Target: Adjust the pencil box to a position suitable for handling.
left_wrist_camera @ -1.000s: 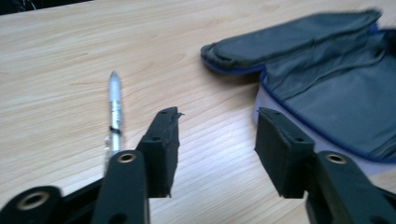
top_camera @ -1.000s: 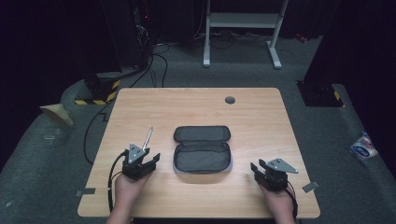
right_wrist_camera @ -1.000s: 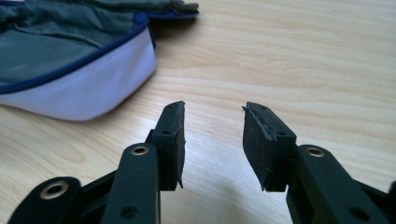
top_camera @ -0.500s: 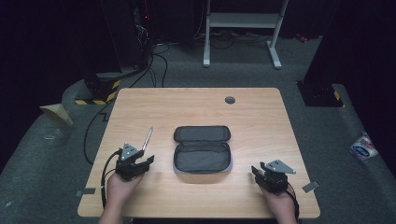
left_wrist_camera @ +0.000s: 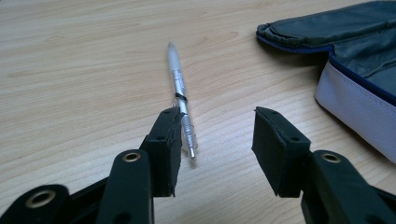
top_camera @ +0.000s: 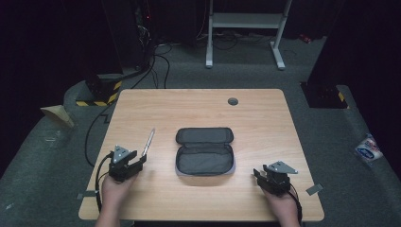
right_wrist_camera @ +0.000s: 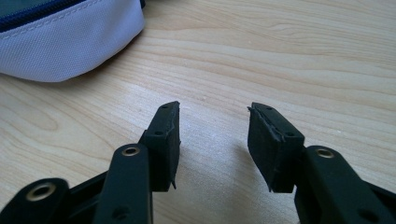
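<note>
A silver pen (top_camera: 148, 142) lies on the wooden table (top_camera: 198, 111), left of an open dark pencil case (top_camera: 204, 151) with a pale grey side. My left gripper (top_camera: 138, 160) sits at the pen's near end. In the left gripper view the pen (left_wrist_camera: 179, 88) points away, and its near tip lies between the jaws, close beside the left pad (left_wrist_camera: 169, 135). The left gripper (left_wrist_camera: 217, 119) is open; its jaws have just been closing and no pad presses the pen. My right gripper (top_camera: 261, 174) rests right of the case. It (right_wrist_camera: 212, 112) is open with nothing between its jaws, which have just been opening, and the case (right_wrist_camera: 70, 42) lies at the upper left.
A round cable hole (top_camera: 232, 101) sits near the table's far edge. On the dark floor are cables (top_camera: 156, 61), a white metal frame (top_camera: 246, 21), a yellow-and-black striped block (top_camera: 101, 92) and a small packet (top_camera: 368, 147).
My left gripper has slid to the left along the near part of the table, away from the case. The pen, the case and the right hand have stayed put.
</note>
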Demonstrator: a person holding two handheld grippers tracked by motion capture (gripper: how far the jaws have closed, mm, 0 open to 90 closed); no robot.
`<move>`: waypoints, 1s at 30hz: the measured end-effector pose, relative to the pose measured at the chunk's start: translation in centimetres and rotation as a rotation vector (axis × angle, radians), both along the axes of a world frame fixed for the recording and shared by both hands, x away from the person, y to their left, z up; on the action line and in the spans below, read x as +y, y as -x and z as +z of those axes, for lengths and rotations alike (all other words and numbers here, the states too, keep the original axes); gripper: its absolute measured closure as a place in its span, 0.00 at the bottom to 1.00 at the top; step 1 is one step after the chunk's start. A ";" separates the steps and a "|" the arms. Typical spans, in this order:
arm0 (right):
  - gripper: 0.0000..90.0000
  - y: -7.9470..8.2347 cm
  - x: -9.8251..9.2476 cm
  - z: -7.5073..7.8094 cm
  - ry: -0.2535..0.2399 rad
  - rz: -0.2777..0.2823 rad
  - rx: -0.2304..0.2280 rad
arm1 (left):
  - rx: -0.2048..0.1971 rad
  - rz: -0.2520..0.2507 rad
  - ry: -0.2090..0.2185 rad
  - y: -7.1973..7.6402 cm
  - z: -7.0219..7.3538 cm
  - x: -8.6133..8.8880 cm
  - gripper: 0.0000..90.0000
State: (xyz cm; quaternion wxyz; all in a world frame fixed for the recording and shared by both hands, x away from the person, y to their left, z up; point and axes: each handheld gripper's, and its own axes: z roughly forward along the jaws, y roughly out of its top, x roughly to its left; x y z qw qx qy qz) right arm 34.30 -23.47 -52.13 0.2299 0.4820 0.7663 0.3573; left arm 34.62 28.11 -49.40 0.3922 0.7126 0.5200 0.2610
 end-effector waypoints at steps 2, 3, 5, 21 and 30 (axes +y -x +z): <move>0.57 0.0 0.1 0.0 0.007 0.004 0.008 | 0.013 0.012 -0.003 -0.1 -0.2 0.2 0.56; 0.56 -0.1 0.2 0.0 0.009 0.004 0.013 | 0.016 0.019 -0.010 -0.2 -0.3 0.3 0.56; 0.55 -0.1 0.3 -0.1 0.017 0.005 0.019 | 0.015 0.028 -0.016 -0.2 -0.5 0.4 0.55; 0.54 -0.3 0.4 -0.1 0.029 0.001 0.040 | 0.066 0.051 -0.008 -1.7 -1.9 0.7 0.54; 0.55 -0.3 0.4 -0.1 0.028 -0.014 0.041 | 0.105 0.016 -0.042 -4.6 -3.0 -0.5 0.69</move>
